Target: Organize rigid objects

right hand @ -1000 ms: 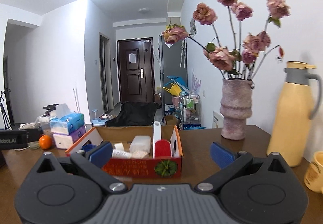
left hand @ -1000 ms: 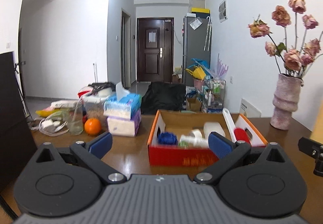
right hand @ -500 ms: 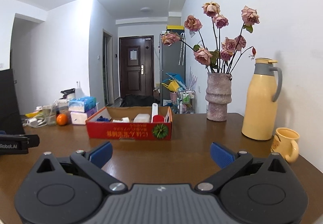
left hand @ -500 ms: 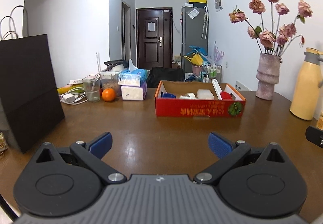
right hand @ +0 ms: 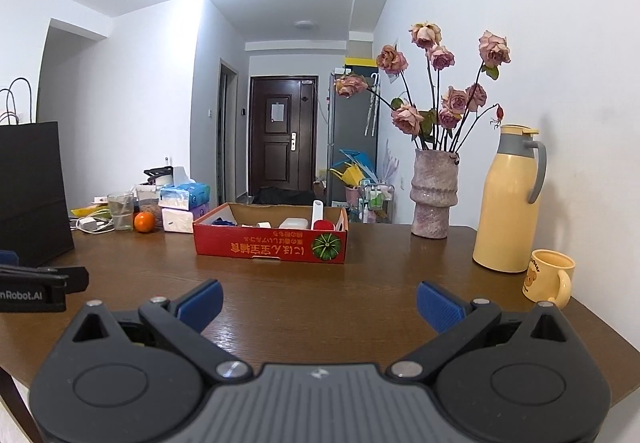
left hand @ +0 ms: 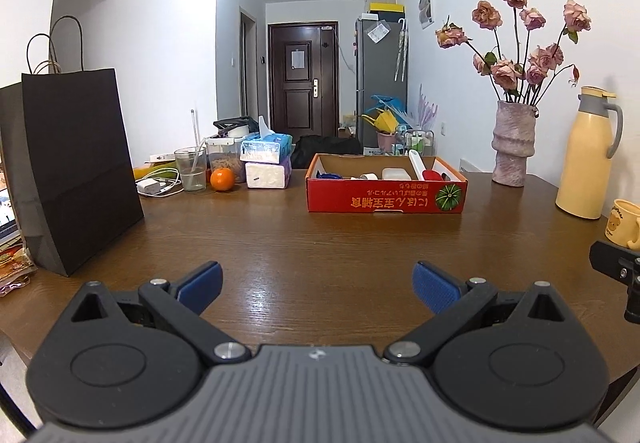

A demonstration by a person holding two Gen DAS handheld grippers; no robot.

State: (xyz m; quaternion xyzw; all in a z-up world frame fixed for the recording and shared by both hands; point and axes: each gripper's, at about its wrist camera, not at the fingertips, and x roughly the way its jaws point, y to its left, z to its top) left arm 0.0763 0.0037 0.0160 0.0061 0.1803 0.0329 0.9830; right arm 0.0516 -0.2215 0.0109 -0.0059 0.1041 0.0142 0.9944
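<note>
Cardboard box point(left hand: 386, 199) of small rigid items sits mid-worktop point(left hand: 320, 243), well ahead of both grippers. Left gripper point(left hand: 317, 285) and right gripper point(right hand: 319, 303) fingers are spread apart, empty. Contents look light, stiff; pinch each across its narrow sides.

Both wrist cams toward box point(left hand: 386, 199)

The brown table point(left hand: 320, 251) is bare in front of both grippers, all the way to the red box point(left hand: 386, 195) far ahead. A black paper bag point(left hand: 76, 167) blocks the left side. A yellow jug point(right hand: 508, 203) and mug point(right hand: 548, 279) block the right side.
</note>
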